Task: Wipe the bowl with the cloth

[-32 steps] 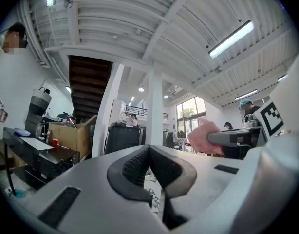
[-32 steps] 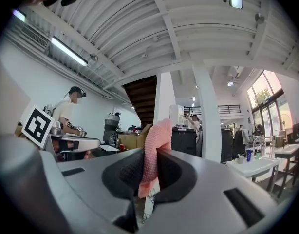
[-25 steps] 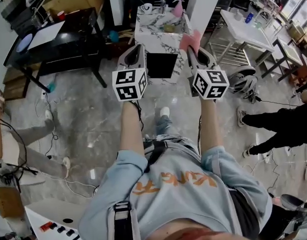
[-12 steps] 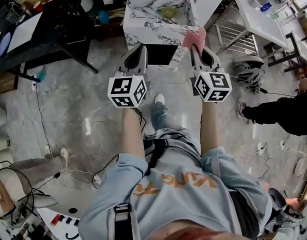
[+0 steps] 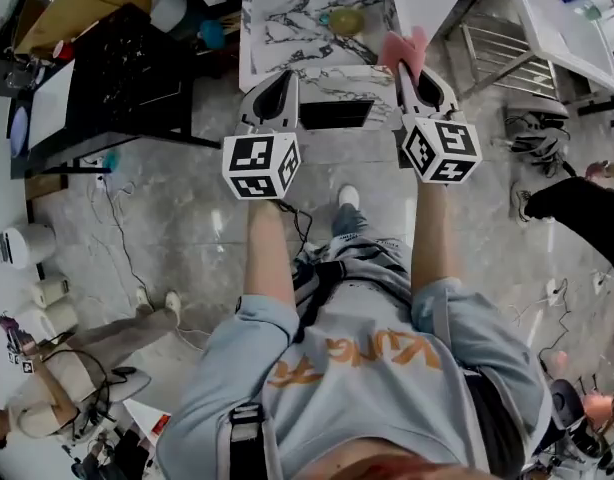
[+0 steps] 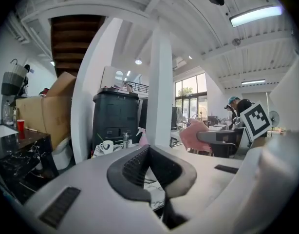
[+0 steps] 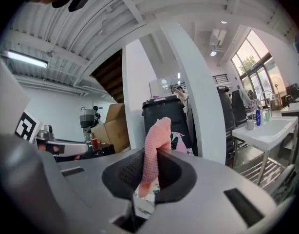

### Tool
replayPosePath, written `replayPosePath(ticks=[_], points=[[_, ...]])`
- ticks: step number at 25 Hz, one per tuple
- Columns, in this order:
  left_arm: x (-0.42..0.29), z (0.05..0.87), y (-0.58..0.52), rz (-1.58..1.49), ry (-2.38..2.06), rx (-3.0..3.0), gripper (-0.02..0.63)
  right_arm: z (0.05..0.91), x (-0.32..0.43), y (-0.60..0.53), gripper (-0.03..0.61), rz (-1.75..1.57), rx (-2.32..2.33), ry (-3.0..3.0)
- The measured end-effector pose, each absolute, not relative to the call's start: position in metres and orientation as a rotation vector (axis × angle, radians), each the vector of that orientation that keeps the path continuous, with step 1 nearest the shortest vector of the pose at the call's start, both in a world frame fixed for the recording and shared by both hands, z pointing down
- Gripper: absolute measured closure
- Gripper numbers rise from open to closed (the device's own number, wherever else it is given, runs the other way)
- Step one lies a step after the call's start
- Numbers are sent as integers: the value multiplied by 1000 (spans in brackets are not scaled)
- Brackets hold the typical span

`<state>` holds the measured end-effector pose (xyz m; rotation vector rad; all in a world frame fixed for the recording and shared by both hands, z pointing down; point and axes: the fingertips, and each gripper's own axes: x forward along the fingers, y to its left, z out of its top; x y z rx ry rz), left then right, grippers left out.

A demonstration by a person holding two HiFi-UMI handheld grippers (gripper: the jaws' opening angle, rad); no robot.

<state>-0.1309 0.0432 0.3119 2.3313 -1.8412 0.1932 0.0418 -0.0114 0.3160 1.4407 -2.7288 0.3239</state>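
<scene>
Marble table (image 5: pixel 277 18) fills the upper middle of the head view, above the grey floor (image 5: pixel 167 228). The person (image 5: pixel 357 368) stands short of it with both forearms held out side by side. The tips of both tools lie about at its near edge in the picture, which reads as an approach, with no wiping begun.

Left hand-held gripper (image 5: pixel 283 78) has its jaws pressed together with nothing between them, as its own view (image 6: pixel 149 150) shows. It is probably kept free to steady the bowl.

Right hand-held gripper (image 5: pixel 407 66) is clamped on the cloth (image 5: pixel 402 48). Its own view (image 7: pixel 150 172) shows the pink cloth (image 7: pixel 153 145) pinched by its lower part, with the free end standing up past the jaw tips. That leaves loose fabric in front to meet the bowl first.

Bowl (image 5: pixel 345 20), small and yellow-green, sits on the table at the top of the frame, beyond both tools and apart from the cloth. It lies between the two lines of reach, so either hand could come to it.
</scene>
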Motion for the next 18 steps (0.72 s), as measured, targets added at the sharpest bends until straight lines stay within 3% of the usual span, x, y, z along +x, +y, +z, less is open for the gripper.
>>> replayPosePath(ticks=[12, 18], points=[[-164, 332, -21, 414, -1813, 2268, 604, 336, 13, -72, 529, 395, 1384, -2733], [-156, 355, -86, 553, -1697, 2293, 604, 349, 43, -122, 529, 418, 1529, -2629]])
